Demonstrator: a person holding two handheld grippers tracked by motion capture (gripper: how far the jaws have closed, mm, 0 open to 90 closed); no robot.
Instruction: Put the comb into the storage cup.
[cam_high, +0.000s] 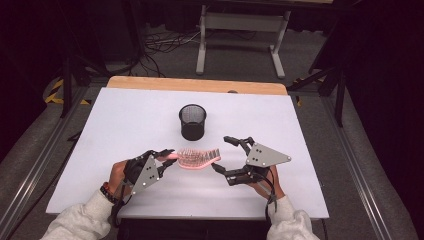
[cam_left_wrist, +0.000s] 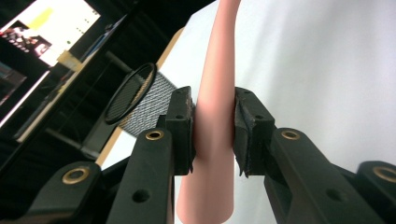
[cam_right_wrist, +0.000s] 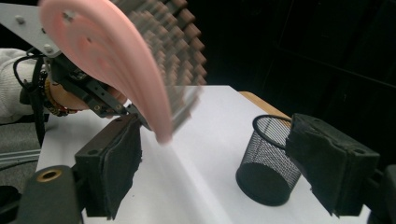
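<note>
Left tongs (cam_high: 167, 155) clamp the pink hairbrush (cam_high: 199, 158) handle, its tip cut off; right tongs (cam_high: 226, 153) gape empty.

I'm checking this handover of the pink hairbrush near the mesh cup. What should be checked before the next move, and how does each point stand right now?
1. Left hand-held gripper clamped on the pink hairbrush handle: ok, both pads press its sides.
2. Right hand-held gripper free of the brush: ok, jaws spread wide and nothing between the pads.
3. Brush head off the table: ok in the right gripper view, where the head hangs above the white surface.
4. Mesh pen cup upright with its mouth unobstructed: ok.
5. Cup empty: cannot tell, its inside is dark.
6. Brush apart from the cup: ok, a gap shows in the high view.
</note>
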